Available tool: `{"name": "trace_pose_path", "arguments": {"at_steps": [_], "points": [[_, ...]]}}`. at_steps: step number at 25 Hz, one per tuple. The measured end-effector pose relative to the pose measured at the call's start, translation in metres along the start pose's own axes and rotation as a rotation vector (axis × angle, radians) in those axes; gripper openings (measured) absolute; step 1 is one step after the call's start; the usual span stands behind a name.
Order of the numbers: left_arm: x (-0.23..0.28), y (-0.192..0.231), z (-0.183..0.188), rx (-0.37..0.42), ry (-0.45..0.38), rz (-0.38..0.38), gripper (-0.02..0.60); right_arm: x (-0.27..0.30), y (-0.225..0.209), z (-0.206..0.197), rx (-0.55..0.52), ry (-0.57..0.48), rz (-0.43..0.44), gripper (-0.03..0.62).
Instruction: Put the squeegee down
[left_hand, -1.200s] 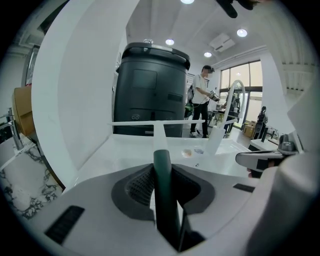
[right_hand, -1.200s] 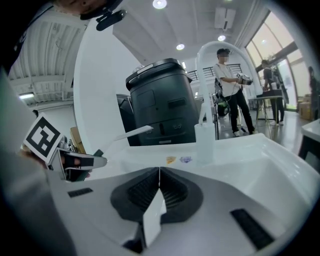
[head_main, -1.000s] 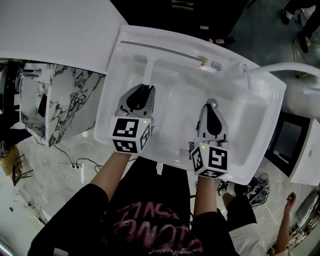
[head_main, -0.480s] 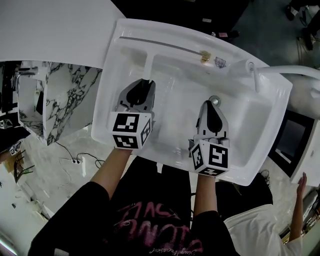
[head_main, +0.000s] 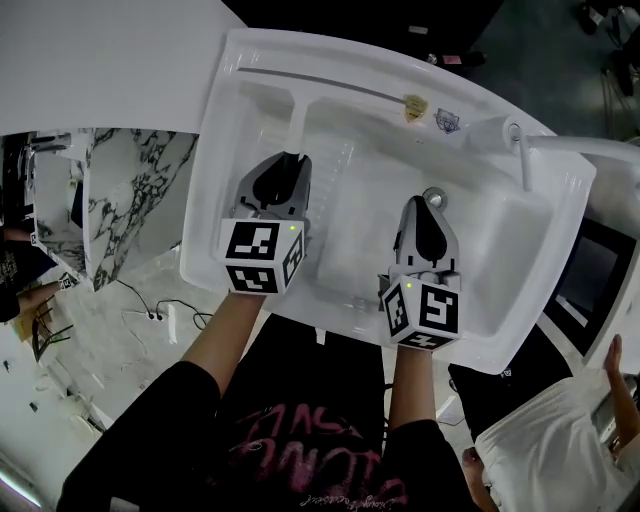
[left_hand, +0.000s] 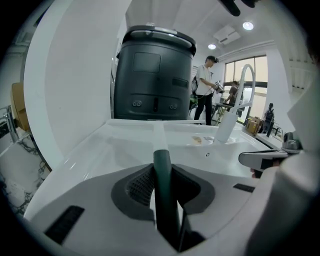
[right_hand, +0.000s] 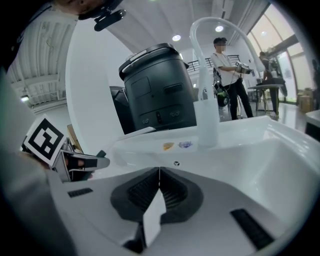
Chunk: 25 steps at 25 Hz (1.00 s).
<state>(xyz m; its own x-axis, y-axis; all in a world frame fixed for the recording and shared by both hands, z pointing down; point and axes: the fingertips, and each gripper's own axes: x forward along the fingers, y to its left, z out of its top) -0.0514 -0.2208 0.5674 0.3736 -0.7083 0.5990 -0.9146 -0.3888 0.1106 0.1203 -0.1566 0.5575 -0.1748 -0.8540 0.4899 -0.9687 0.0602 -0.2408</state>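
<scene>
The squeegee (head_main: 296, 125) has a white stem and a long blade that runs along the sink's far ledge. Its dark handle (left_hand: 164, 195) stands between the pads of my left gripper (head_main: 289, 162), which is shut on it over the left half of the white sink (head_main: 230, 150). In the left gripper view the left gripper (left_hand: 161, 161) points along the white stem toward the back ledge. My right gripper (head_main: 427, 205) hovers over the basin near the drain (head_main: 434, 195). In the right gripper view the right gripper (right_hand: 159, 172) has its pads together with nothing between them.
A curved white faucet (head_main: 520, 150) rises at the sink's back right, and two small stickers (head_main: 430, 114) sit on the ledge. A marble counter (head_main: 120, 200) lies left. A dark barrel-shaped unit (left_hand: 152, 75) stands behind the sink. People stand in the background.
Both grippers have sunk a little toward the basin. The squeegee stays in the left gripper's grip, and its blade has come down with it.
</scene>
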Motion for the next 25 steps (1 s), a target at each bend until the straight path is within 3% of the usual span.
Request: {"name": "trace_pose_path", "arguments": {"at_steps": [25], "points": [[0.026, 0.007, -0.015, 0.004, 0.06, 0.005, 0.084, 0.019, -0.008, -0.016, 0.028, 0.03, -0.011, 0.021]]}}
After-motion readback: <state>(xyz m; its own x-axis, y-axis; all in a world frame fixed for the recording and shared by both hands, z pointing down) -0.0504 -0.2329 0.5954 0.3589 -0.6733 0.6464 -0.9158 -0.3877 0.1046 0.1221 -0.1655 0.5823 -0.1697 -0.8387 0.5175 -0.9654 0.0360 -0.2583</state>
